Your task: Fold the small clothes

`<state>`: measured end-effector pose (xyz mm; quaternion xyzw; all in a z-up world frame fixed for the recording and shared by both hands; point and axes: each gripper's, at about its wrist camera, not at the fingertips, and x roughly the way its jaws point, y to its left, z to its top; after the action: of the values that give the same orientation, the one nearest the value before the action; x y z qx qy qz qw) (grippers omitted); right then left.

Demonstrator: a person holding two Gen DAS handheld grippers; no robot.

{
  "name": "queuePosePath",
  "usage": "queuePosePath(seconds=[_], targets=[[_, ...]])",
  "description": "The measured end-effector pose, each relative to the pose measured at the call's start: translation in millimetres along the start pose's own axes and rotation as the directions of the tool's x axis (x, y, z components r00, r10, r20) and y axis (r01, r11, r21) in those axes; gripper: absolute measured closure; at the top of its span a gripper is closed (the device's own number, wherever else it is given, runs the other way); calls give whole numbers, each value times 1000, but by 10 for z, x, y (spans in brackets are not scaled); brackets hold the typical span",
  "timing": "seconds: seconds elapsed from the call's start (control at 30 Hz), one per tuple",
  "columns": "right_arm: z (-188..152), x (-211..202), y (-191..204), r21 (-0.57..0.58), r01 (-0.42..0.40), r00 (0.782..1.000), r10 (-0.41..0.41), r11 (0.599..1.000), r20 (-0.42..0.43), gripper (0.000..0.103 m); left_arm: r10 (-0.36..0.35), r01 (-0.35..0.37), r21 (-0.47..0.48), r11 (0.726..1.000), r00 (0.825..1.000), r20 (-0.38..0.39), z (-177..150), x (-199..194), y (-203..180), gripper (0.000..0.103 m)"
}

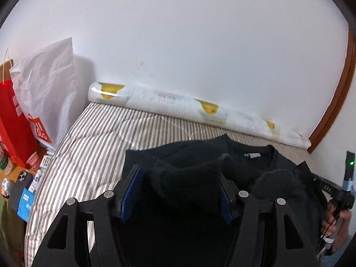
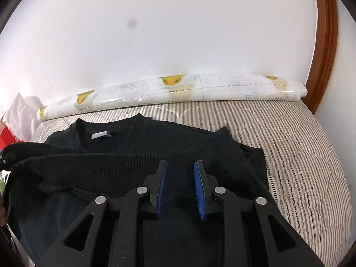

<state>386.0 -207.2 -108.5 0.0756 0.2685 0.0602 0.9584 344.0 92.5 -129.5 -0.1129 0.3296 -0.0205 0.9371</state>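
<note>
A black sweater (image 1: 200,155) lies on the striped bed, its collar and white label (image 1: 252,155) toward the wall. My left gripper (image 1: 180,175) is open wide, and a bunched black fold of the sweater (image 1: 189,189) sits between its blue pads without being clamped. In the right wrist view the sweater (image 2: 138,155) spreads below my right gripper (image 2: 180,166), which is open with a narrower gap and hovers over the sweater's right half. Its label (image 2: 101,135) shows at the collar.
A striped quilt (image 2: 300,155) covers the bed. A rolled pear-print sheet (image 1: 189,106) lies along the white wall. A white plastic bag (image 1: 49,84), a red bag (image 1: 13,120) and small items sit at the left. A brown wooden door frame (image 2: 324,44) stands at the right.
</note>
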Motion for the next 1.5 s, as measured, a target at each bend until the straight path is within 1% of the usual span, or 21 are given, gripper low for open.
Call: queuePosePath(seconds=[0.07, 0.17, 0.23, 0.33, 0.53, 0.63, 0.73, 0.83, 0.9, 1.0, 1.07, 1.17, 1.27, 1.37, 1.43, 1.5], targets=[[-21, 64, -33, 2, 7, 1000, -7, 1000, -21, 79, -1, 0, 12, 1000, 1000, 29, 17, -59, 1, 44], [-63, 168, -105, 19, 26, 998, -25, 999, -63, 79, -17, 17, -2, 1000, 997, 71, 47, -158, 53, 40], [-78, 215, -145, 30, 25, 996, -22, 999, -89, 79, -13, 13, 1, 1000, 998, 62, 54, -177, 82, 40], [-72, 201, -134, 11, 42, 995, -41, 999, -93, 79, 15, -15, 11, 1000, 999, 50, 31, -180, 121, 40], [-106, 117, -158, -27, 82, 992, -84, 996, -94, 79, 33, -31, -32, 999, 998, 59, -11, -289, 272, 40], [-133, 41, -233, -40, 140, 986, -143, 989, -89, 79, 45, -43, -43, 998, 998, 54, -13, -326, 346, 40], [-186, -62, -324, -34, 152, 984, -155, 988, -90, 79, 69, -67, -46, 997, 997, 36, -60, -367, 405, 40], [-283, -213, -380, -35, 153, 984, -156, 988, -85, 78, 76, -75, -49, 996, 997, 22, -138, -446, 454, 40], [-368, -328, -396, -39, 148, 985, -151, 988, -81, 73, 83, -82, -47, 995, 996, 11, -204, -521, 483, 40], [-514, -549, -422, -42, 131, 990, -133, 990, -55, 63, 89, -89, -47, 995, 996, -4, -316, -637, 528, 40], [-633, -720, -471, -38, 128, 991, -129, 991, -40, 49, 97, -99, -54, 994, 995, -34, -427, -700, 579, 40], [-789, -880, -579, -7, 116, 992, -116, 993, -42, 42, 98, -103, -58, 993, 992, -74, -611, -762, 649, 40], [-953, -951, -688, 15, 99, 993, -97, 995, -71, 39, 81, -90, -71, 993, 989, -127, -794, -773, 716, 40], [-1132, -983, -778, 23, 116, 989, -113, 993, -92, 39, 81, -94, -78, 992, 983, -164, -956, -738, 769, 40], [-1254, -1005, -842, 36, 105, 990, -101, 994, -97, 38, 71, -88, -87, 992, 981, -181, -1036, -698, 806, 40], [-1295, -1010, -876, 58, 88, 992, -82, 994, -91, 38, 59, -80, -103, 992, 980, -191, -1082, -644, 841, 40]])
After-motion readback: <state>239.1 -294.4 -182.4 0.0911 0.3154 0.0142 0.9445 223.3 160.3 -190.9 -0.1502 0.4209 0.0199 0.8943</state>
